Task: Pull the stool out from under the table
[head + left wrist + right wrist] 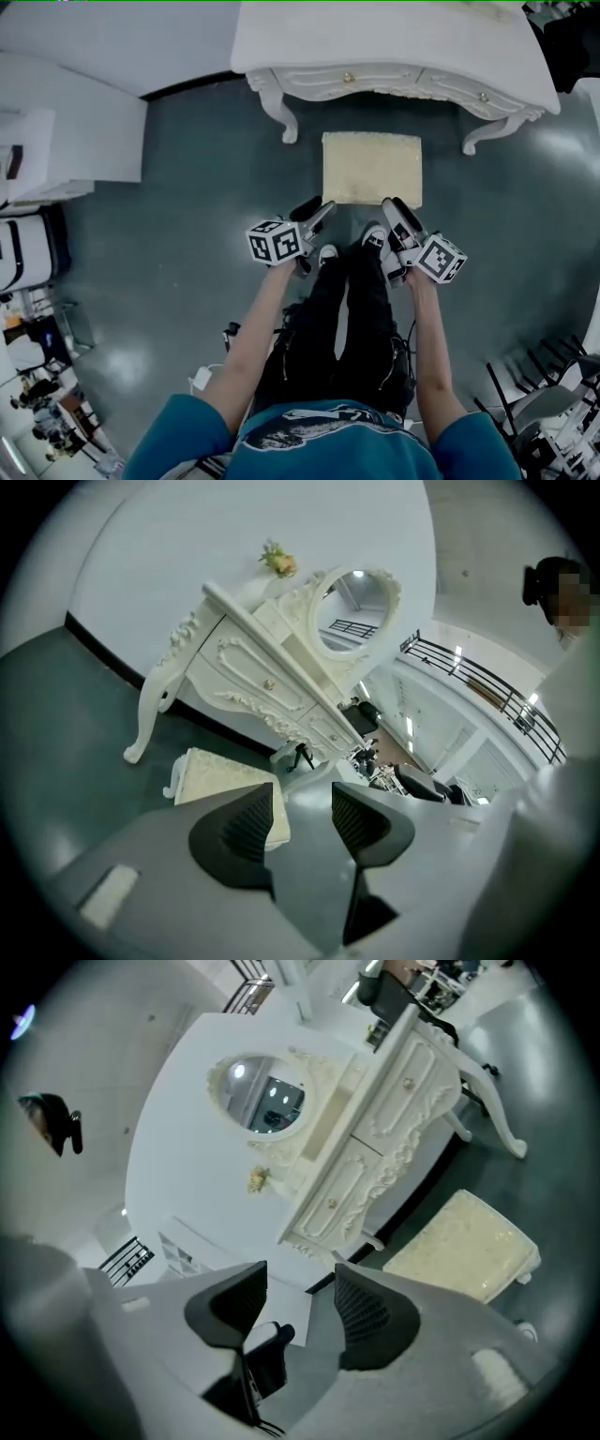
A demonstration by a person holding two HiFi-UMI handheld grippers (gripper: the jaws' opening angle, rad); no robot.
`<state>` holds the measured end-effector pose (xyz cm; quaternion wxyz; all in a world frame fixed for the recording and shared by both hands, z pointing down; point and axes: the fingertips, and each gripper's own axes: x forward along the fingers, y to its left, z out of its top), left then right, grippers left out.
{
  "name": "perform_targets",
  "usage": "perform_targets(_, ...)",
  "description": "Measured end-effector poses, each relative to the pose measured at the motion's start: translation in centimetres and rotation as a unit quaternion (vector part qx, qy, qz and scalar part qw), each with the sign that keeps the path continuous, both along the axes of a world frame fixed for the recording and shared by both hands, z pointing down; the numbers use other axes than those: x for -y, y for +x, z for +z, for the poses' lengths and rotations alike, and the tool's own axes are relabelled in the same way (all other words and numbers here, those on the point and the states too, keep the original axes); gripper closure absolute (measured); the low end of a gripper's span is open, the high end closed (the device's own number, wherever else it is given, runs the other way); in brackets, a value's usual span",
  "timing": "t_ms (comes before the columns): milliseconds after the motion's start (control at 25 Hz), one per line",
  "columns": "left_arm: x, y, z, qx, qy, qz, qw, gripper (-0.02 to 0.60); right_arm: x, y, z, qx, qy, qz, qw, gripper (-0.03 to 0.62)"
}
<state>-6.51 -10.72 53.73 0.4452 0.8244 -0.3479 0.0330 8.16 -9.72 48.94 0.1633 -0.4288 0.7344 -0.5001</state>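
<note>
Stool (372, 169) on floor (187, 244), just in front of dressing table (394, 42), btwn its front legs; long axis L–R, parallel to table front. Near edge straight ahead of both grippers: left gripper (317, 216) by near-left corner, right gripper (395, 210) by near-right, abt equally close. Both sets of fingers apart, nothing btwn them. Pull likely straight back, away from table.

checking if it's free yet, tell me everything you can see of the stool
The stool has a squarish cream seat, padded and textured by its look, on short white carved legs. It stands upright on the dark grey floor, in front of the white table and seemingly clear of its top. The left gripper and right gripper hang at its near edge, jaws apart; neither grips it.
</note>
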Motion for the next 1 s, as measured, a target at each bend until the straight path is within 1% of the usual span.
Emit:
perform_targets(80, -0.1, -0.3, -2.7, 0.004, 0.027, 0.009, 0.9996, 0.391, 0.0, -0.9, -2.9, -0.019, 0.032, -0.015, 0.999, 0.372)
perform_targets(160, -0.4, -0.7, -5.2, 0.021, 0.055, 0.025, 0.998, 0.393, -0.2, -1.5, -5.4, -0.054, 0.059, -0.029, 0.996, 0.381)
perform_targets(240, -0.9, -0.9, -7.6, 0.04, 0.082, 0.042, 0.995, 0.393, -0.7, -2.0, -7.6, -0.09, 0.079, -0.04, 0.992, 0.41)
perform_targets(320, -1.5, -0.9, -10.1, 0.049, 0.106, 0.059, 0.9914, 0.393, -1.3, -2.3, -9.7, -0.111, 0.091, -0.046, 0.989, 0.41)
perform_targets(440, -2.6, -0.8, -13.7, 0.061, 0.144, 0.083, 0.9843, 0.393, -2.3, -2.5, -12.3, -0.126, 0.103, -0.048, 0.985, 0.41)
perform_targets(600, -4.1, -1.2, -17.1, 0.099, 0.189, 0.108, 0.9709, 0.393, -3.5, -3.0, -15.1, -0.159, 0.116, -0.05, 0.979, 0.411)
perform_targets(680, -5.0, -1.5, -18.3, 0.112, 0.207, 0.122, 0.9643, 0.394, -4.1, -3.5, -16.4, -0.172, 0.128, -0.049, 0.976, 0.41)
perform_targets(760, -5.7, -1.7, -19.4, 0.116, 0.222, 0.133, 0.9589, 0.396, -4.7, -4.1, -17.6, -0.183, 0.142, -0.052, 0.971, 0.411)
perform_targets(880, -6.5, -1.6, -20.7, 0.114, 0.238, 0.135, 0.955, 0.409, -5.6, -4.8, -18.4, -0.206, 0.157, -0.066, 0.964, 0.411)
perform_targets(1000, -7.9, -1.2, -21.6, 0.113, 0.25, 0.139, 0.9515, 0.428, -6.6, -5.2, -18.5, -0.232, 0.162, -0.082, 0.956, 0.46)
